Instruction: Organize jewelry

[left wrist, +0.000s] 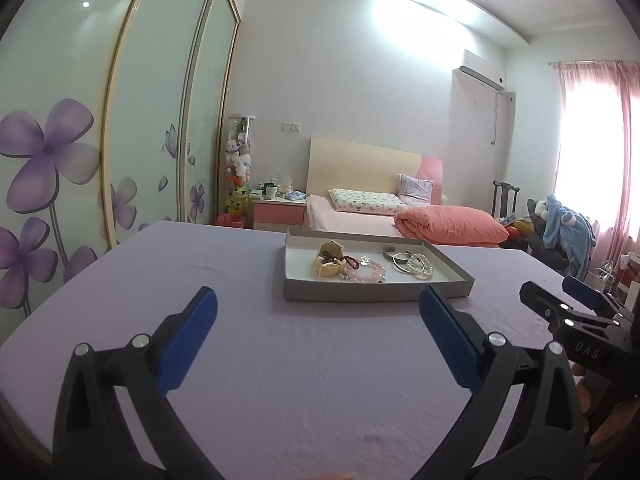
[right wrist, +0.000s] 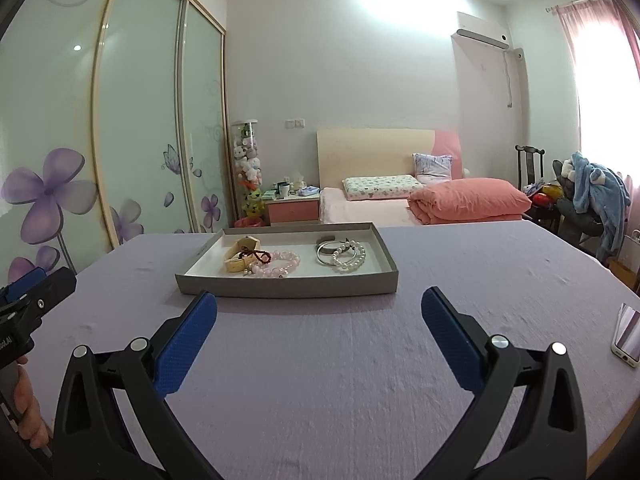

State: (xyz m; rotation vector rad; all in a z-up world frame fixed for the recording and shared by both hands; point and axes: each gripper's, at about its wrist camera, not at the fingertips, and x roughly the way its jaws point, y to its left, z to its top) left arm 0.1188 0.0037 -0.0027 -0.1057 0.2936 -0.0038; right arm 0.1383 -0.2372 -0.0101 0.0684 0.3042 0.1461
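A shallow grey tray (left wrist: 376, 293) (right wrist: 286, 289) sits on a lilac tablecloth ahead of both grippers. It holds a cream watch (left wrist: 330, 262) (right wrist: 240, 254), dark red beads (right wrist: 260, 256), a pink bead bracelet (left wrist: 370, 272) (right wrist: 282, 264), a silver bangle (left wrist: 400, 258) (right wrist: 326, 250) and a pearl bracelet (left wrist: 420, 266) (right wrist: 350, 258). My left gripper (left wrist: 318, 304) is open and empty, just short of the tray. My right gripper (right wrist: 318, 306) is open and empty near the tray's front wall; it also shows in the left wrist view (left wrist: 560, 296).
A phone (right wrist: 628, 336) lies at the table's right edge. Beyond the table are a bed with a pink quilt (right wrist: 472, 200), a nightstand (right wrist: 294, 206), a chair piled with clothes (right wrist: 592, 192) and sliding wardrobe doors (left wrist: 120, 120) at the left.
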